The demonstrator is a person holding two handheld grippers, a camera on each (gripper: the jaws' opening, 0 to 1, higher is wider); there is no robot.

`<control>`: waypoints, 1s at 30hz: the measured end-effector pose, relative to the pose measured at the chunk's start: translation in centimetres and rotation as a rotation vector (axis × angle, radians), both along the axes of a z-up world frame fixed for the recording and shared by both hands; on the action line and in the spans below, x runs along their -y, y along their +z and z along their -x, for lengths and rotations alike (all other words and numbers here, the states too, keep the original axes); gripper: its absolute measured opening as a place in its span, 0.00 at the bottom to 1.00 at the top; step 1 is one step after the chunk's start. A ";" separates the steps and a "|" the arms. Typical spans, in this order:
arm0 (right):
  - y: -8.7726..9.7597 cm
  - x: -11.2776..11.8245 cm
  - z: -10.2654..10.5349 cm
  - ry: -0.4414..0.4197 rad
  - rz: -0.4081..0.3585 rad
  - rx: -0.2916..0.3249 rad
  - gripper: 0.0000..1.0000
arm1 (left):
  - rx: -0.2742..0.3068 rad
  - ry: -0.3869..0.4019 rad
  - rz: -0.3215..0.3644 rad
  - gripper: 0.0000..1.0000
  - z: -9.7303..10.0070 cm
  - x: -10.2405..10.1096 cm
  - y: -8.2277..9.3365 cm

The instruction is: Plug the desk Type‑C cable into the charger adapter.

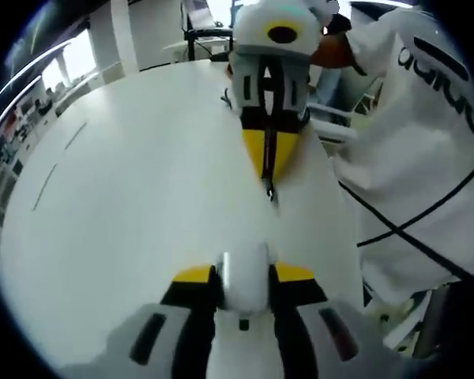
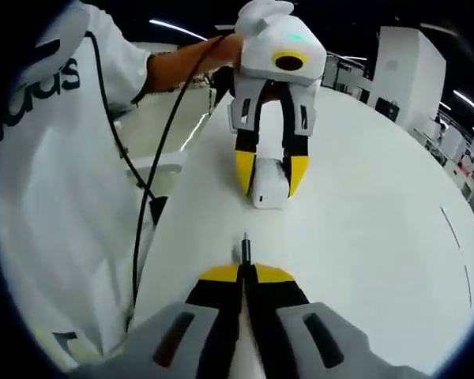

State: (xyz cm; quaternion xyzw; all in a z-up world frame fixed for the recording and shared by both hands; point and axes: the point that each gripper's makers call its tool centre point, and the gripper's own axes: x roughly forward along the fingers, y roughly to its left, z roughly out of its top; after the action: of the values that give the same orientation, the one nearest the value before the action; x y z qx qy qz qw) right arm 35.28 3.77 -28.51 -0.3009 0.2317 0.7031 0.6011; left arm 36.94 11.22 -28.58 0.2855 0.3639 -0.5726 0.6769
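Note:
A white charger adapter [image 1: 245, 290] is clamped between the yellow-tipped jaws of my left gripper [image 1: 245, 275], just above the white table. In the right gripper view the same adapter [image 2: 269, 189] sits in the left gripper [image 2: 271, 178] facing me. My right gripper [image 2: 243, 273] is shut on the Type-C cable, and its dark plug [image 2: 245, 247] sticks out past the jaw tips. The plug points at the adapter across a short gap. In the left gripper view the right gripper [image 1: 270, 169] comes in from above with the plug [image 1: 270, 189] at its tip. The rest of the cable is hidden.
The wide white table [image 2: 379, 229] spreads under both grippers. A person in a white T-shirt [image 2: 55, 197] stands at its edge, with a black cord [image 2: 154, 166] hanging beside the shirt. Office furniture and shelves stand beyond the table.

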 end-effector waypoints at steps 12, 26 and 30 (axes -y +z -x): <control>0.2 -1.8 -0.1 -0.013 -0.001 -0.004 0.03 | -0.005 -0.021 0.011 0.25 0.3 1.6 -0.1; 0.1 -2.1 -0.2 -0.019 0.010 -0.006 0.03 | -0.046 0.011 0.024 0.25 0.5 2.5 -0.1; 0.0 -2.1 -0.2 -0.018 0.017 -0.001 0.03 | -0.056 0.025 0.018 0.25 0.4 2.5 -0.2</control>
State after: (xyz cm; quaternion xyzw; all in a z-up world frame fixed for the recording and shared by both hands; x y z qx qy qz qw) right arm 35.52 5.87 -28.48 -0.3035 0.2410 0.6958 0.6047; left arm 36.53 8.67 -28.76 0.2586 0.3809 -0.5753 0.6761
